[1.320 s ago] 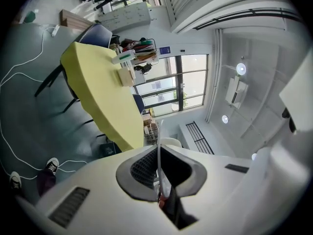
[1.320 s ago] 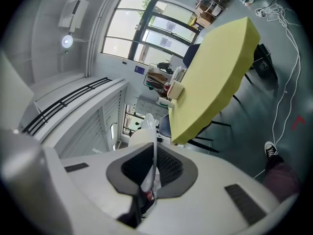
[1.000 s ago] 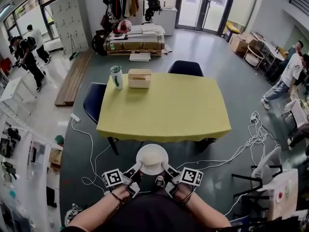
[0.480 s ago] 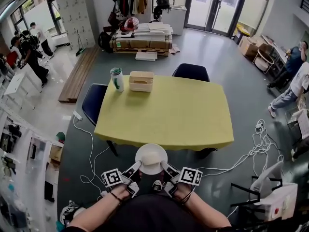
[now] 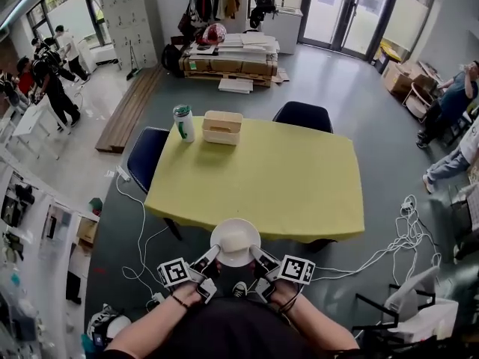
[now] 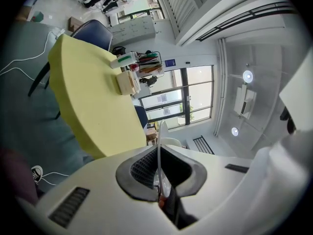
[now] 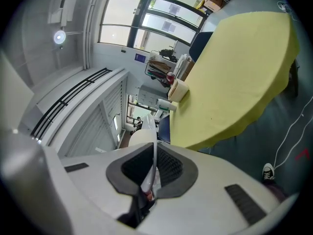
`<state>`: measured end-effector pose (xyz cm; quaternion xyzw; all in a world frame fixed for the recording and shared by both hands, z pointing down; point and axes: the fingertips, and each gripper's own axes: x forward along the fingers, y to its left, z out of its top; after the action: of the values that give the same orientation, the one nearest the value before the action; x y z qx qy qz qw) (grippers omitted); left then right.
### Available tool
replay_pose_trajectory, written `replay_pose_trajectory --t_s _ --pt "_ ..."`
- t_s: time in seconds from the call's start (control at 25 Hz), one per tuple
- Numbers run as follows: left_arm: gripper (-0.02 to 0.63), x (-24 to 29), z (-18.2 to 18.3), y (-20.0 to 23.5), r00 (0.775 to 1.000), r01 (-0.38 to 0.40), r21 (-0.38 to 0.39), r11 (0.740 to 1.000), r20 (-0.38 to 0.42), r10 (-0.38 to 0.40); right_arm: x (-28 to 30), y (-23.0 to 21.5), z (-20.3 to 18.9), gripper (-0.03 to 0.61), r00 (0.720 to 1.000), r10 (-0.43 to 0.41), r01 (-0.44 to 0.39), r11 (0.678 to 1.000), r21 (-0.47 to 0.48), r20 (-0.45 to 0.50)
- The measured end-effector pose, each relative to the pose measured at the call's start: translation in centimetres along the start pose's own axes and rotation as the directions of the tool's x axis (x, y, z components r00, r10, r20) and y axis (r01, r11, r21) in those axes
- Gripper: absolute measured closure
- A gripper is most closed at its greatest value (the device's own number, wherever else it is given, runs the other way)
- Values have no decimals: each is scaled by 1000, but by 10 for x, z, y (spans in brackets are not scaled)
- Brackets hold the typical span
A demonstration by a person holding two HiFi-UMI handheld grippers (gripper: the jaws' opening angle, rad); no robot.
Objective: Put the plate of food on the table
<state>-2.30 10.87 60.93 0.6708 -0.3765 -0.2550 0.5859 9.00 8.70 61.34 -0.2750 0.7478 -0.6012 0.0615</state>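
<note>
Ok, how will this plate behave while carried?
Likely stiff: the plate lies flat though pinched only at its rim by the left hand-held gripper and right hand-held gripper. The thin, smooth rim may slip; the food could slide if tilted.

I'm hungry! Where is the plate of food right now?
In the head view the plate is low and central, held between the left tool and right tool, by the near edge of the yellow table.
</note>
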Motion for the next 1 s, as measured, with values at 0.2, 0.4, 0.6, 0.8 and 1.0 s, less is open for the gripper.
replay_pose_trajectory --t_s 0.2,0.4,0.6,0.8,1.0 --pt "595 8 6 -1 1000 17 -39 999 12 -17 9 -4 4 555 1000 10 -9 1000 24 -6" --pt "595 16 22 10 1000 -11 -28 1000 7 11 25 -6 16 557 1000 0 1 1000 23 -12" --pt "595 44 50 18 1000 6 -37 999 -12 -6 51 -14 43 555 1000 -14 14 999 29 9" --pt "595 77 96 24 998 -24 15 1000 -50 24 86 -12 84 556 999 -22 21 999 25 35" --pt "595 122 142 9 995 58 -72 996 -78 -64 123 -5 130 555 996 -33 30 999 31 88"
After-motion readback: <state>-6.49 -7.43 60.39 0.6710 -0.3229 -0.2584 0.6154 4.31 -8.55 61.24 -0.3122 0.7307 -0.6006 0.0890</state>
